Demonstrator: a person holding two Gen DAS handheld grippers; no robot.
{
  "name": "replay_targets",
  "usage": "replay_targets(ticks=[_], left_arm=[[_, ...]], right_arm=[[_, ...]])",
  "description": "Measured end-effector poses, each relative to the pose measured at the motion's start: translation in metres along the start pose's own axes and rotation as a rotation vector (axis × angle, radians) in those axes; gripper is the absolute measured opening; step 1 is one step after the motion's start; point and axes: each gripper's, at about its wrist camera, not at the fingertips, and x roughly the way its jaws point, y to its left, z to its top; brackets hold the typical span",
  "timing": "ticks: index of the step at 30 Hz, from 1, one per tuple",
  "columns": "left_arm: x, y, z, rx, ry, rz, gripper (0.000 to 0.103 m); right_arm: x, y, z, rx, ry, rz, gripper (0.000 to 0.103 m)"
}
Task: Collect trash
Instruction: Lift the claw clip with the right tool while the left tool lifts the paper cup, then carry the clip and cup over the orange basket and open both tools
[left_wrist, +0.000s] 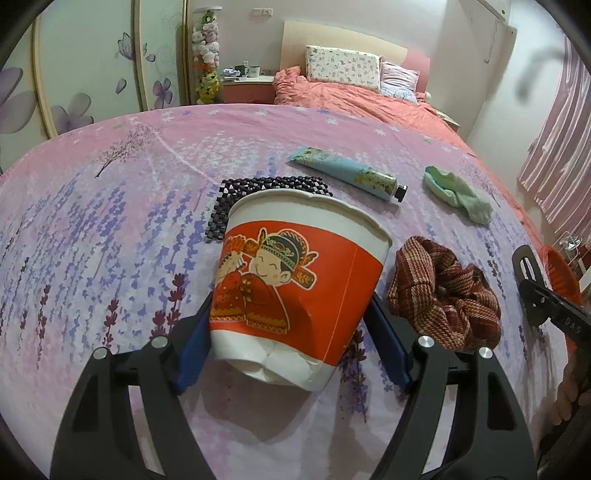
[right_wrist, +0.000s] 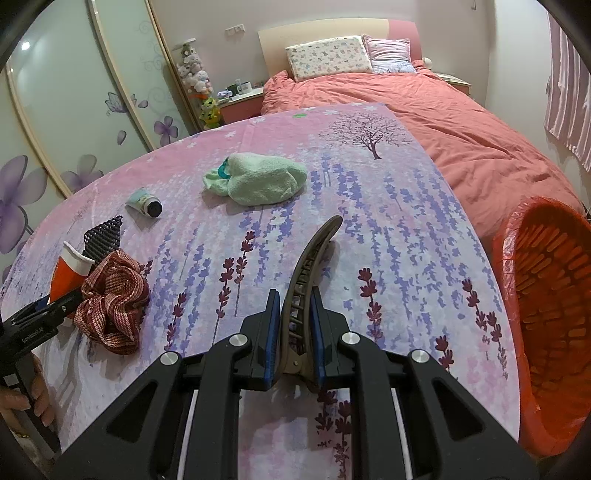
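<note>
Red and white paper makes up the crushed cup (left_wrist: 299, 284), printed with cartoon figures, its base dented and its rim bent; it sits tilted between the two blue pads of the left claw (left_wrist: 291, 347), which press its sides and grip it above the table (left_wrist: 110, 229), covered by a pink and lavender floral cloth. Just behind the cup lies a black beaded mat (left_wrist: 236, 192), partly hidden by the cup's rim. Just right of the cup lies a red-brown woven scrunchie (left_wrist: 443, 299). Farther back and to the right of the cup lies a pale blue tube (left_wrist: 347, 171) with a black cap, and beyond that, well right of the cup, a mint green cloth (left_wrist: 458, 194). In the right wrist view the cup shows only as a red and white edge at far left, and well to its right the right claw (right_wrist: 293, 332) is closed on a brown hair clip (right_wrist: 310, 280), whose curved tip points away over the cloth. Far right of the cup, off the table's edge, an orange slatted basket (right_wrist: 546, 288) lined with red plastic stands open. A hand (right_wrist: 37, 402) wraps the left tool's handle at the lower left.
</note>
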Motion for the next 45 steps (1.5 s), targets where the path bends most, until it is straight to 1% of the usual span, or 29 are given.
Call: replay_targets(ticks=[12,16,18,21,26,31,36,42,45], left_arm=[[0.0,0.0,0.0,0.004,0.001,0.007,0.075],[-0.002,0.003,0.0,-0.007,-0.007,-0.01,0.075],[-0.004,0.003,-0.001,-0.006,-0.006,0.005,0.074],[-0.013,0.004,-0.002,-0.01,-0.017,0.001,0.074],[-0.04,-0.006,0.001,0.017,-0.061,0.013,0.074],[-0.068,-0.022,0.005,0.04,-0.107,-0.006,0.074],[-0.092,-0.05,0.007,0.081,-0.15,-0.041,0.075],[-0.117,-0.09,0.007,0.132,-0.193,-0.117,0.075],[-0.123,-0.11,0.006,0.159,-0.201,-0.155,0.075]], right_arm=[[0.0,0.0,0.0,-0.002,0.0,0.0,0.016],[0.0,0.001,0.0,-0.012,-0.002,-0.008,0.016],[-0.001,0.003,-0.001,-0.015,-0.003,-0.01,0.016],[-0.008,0.006,-0.003,-0.005,-0.01,0.008,0.016],[-0.035,0.012,-0.001,-0.027,-0.062,0.018,0.016],[-0.067,0.016,0.001,-0.063,-0.121,-0.001,0.016],[-0.096,0.01,0.002,-0.082,-0.171,-0.038,0.016],[-0.126,-0.005,0.002,-0.079,-0.24,-0.079,0.016],[-0.137,-0.016,0.001,-0.062,-0.264,-0.095,0.016]])
